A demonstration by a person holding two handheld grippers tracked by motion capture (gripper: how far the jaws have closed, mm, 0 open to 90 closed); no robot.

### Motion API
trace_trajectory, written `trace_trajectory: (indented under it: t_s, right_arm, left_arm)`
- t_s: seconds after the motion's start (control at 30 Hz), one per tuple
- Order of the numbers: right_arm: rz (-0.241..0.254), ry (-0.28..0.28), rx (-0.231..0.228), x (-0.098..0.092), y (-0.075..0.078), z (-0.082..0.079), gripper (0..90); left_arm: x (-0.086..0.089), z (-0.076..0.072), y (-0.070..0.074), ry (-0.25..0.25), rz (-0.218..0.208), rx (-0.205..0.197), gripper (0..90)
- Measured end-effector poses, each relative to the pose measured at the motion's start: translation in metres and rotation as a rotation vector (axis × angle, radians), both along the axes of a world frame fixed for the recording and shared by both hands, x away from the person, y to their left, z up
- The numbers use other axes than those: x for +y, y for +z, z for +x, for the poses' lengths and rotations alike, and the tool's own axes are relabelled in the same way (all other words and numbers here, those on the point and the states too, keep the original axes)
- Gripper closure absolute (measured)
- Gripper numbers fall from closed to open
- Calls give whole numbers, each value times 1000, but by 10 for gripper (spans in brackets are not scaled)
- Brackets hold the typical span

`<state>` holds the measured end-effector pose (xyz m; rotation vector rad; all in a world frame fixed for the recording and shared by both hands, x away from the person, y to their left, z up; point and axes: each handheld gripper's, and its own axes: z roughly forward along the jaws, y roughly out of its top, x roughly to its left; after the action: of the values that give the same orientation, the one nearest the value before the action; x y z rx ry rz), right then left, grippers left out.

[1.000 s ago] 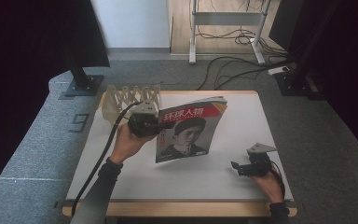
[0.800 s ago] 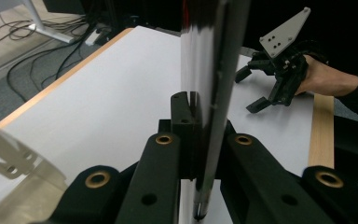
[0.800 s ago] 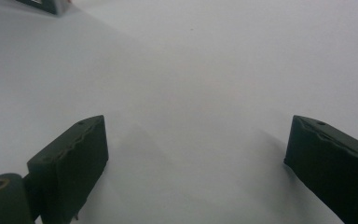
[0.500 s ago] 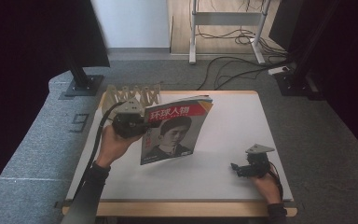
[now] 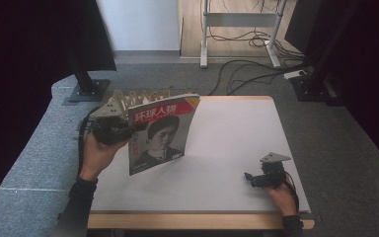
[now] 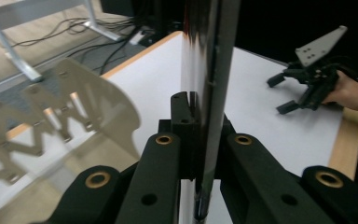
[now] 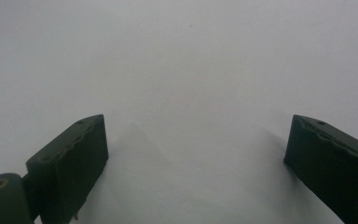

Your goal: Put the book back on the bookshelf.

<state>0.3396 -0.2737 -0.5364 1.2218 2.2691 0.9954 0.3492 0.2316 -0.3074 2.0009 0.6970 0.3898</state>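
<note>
A magazine (image 5: 160, 133) with a red title and a portrait on its cover hangs upright over the left part of the white table (image 5: 227, 133). My left gripper (image 5: 123, 129) is shut on its left edge. In the left gripper view the magazine's edge (image 6: 209, 70) runs up between the closed jaws of the left gripper (image 6: 200, 116). My right gripper (image 5: 252, 178) rests on the table near the front right corner, open with nothing between its jaws. In its own view the right gripper (image 7: 196, 149) stands wide apart over bare tabletop (image 7: 177, 56).
A pale zigzag rack (image 5: 143, 95) stands at the table's back left edge, just behind the magazine, and appears blurred as the rack (image 6: 74, 102) close to the left jaw. Cables (image 5: 237, 74) and stand legs lie on the floor beyond the table.
My left gripper has carried the magazine leftward, and the magazine now stands more upright near the rack. The right gripper has stayed put.
</note>
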Motion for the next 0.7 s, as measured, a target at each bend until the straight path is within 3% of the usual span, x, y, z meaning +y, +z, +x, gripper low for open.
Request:
trace_trajectory:
  t_s: [0.43,0.7]
  right_arm:
    - [2,-2,-1,0,0,0,53]
    - [2,-1,0,0,0,0,53]
  left_arm:
    - [38,0,7,131,-11,-4,872]
    - [38,16,2,186,-6,-7,872]
